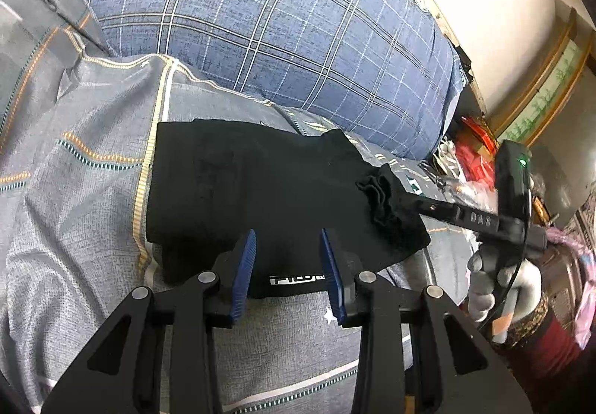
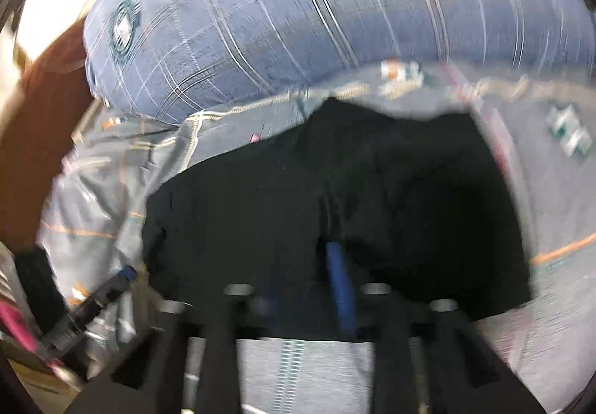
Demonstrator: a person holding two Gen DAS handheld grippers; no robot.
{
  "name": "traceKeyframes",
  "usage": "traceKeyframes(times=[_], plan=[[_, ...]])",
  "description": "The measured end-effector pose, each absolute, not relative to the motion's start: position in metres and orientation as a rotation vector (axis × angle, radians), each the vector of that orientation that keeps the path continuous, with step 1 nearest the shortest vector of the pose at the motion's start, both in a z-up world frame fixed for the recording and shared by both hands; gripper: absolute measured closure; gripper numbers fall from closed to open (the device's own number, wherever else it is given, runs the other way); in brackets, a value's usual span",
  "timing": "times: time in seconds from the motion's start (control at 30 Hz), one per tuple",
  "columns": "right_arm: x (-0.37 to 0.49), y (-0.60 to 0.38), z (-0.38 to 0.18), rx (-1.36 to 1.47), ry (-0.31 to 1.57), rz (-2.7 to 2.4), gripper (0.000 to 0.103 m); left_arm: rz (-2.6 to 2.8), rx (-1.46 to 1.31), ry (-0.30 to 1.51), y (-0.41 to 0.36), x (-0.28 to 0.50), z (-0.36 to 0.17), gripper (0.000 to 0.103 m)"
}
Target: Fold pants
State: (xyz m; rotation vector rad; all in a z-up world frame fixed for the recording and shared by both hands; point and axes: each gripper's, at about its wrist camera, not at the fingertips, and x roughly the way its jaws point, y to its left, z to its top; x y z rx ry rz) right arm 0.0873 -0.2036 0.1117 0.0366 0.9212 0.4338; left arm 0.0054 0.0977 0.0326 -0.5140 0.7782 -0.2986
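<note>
Black, matte cloth makes up the pants (image 1: pixel 268 190), folded into a roughly rectangular bundle lying flat on the bed sheet (image 1: pixel 93 212), a grey woven fabric with cream bands and dashed orange and teal lines. A white printed label shows at the bundle's near edge. Behind it rises a plump pillow (image 1: pixel 260 22) in blue cloth crossed by pale check lines.

From the left wrist view, the left gripper (image 1: pixel 288 265) hovers above the near edge of the pants, its ribbed blue pads partly apart with nothing pinched between them. The right gripper (image 1: pixel 391 198) reaches in from the right side; its tip sits in a ruffled bunch of black cloth at the bundle's corner, and whether the pads press on that cloth is hidden by the folds. A hand in a grey knit glove (image 1: pixel 499 283) holds its handle.

The right wrist view is smeared by motion blur: one blue pad (image 2: pixel 341 287) stands out against the black fabric, the other is hard to make out. Cluttered red and pink items at the bed's edge are too blurred to name.
</note>
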Motion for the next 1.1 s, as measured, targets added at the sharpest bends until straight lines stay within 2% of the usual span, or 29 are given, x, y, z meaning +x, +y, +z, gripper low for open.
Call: traceKeyframes(times=[0.07, 0.2, 0.23, 0.27, 0.3, 0.43, 0.63, 0.67, 0.8, 0.83, 0.9, 1.0, 1.03, 1.07, 1.1], plan=[[0.083, -0.193, 0.116, -0.095, 0.872, 0.381, 0.035, -0.301, -0.517, 0.781, 0.096, 0.006, 0.032, 0.07], [0.101, -0.181, 0.099, -0.185, 0.889, 0.295, 0.034, -0.296, -0.488, 0.782, 0.089, 0.004, 0.034, 0.07], [0.107, -0.18, 0.093, -0.195, 0.901, 0.267, 0.037, -0.288, -0.476, 0.783, 0.088, 0.003, 0.034, 0.07], [0.114, -0.181, 0.086, -0.197, 0.927, 0.244, 0.064, -0.28, -0.469, 0.784, 0.088, 0.003, 0.033, 0.07], [0.122, -0.184, 0.079, -0.169, 0.971, 0.226, 0.084, -0.275, -0.47, 0.785, 0.088, 0.003, 0.033, 0.07], [0.123, -0.208, 0.095, 0.024, 0.954, 0.233, 0.092, -0.272, -0.514, 0.785, 0.098, 0.005, 0.031, 0.07], [0.13, -0.184, 0.095, 0.111, 0.971, 0.3, 0.091, -0.26, -0.557, 0.796, 0.105, 0.006, 0.028, 0.07], [0.134, -0.18, 0.088, 0.109, 0.99, 0.307, 0.083, -0.254, -0.553, 0.795, 0.106, 0.006, 0.028, 0.07], [0.131, -0.178, 0.088, 0.142, 1.003, 0.386, 0.07, -0.248, -0.552, 0.785, 0.107, 0.003, 0.03, 0.07], [0.127, -0.182, 0.092, 0.162, 1.001, 0.419, 0.063, -0.251, -0.557, 0.783, 0.108, 0.003, 0.031, 0.07], [0.113, -0.193, 0.111, 0.21, 0.954, 0.48, 0.061, -0.257, -0.574, 0.783, 0.109, 0.005, 0.03, 0.07], [0.108, -0.208, 0.133, 0.276, 0.872, 0.498, 0.065, -0.26, -0.586, 0.79, 0.109, 0.006, 0.028, 0.07], [0.112, -0.208, 0.135, 0.279, 0.866, 0.48, 0.07, -0.257, -0.583, 0.79, 0.108, 0.006, 0.028, 0.07], [0.118, -0.207, 0.134, 0.278, 0.865, 0.461, 0.086, -0.252, -0.578, 0.791, 0.108, 0.006, 0.028, 0.07], [0.127, -0.202, 0.13, 0.285, 0.879, 0.45, 0.092, -0.245, -0.572, 0.79, 0.108, 0.006, 0.028, 0.07]])
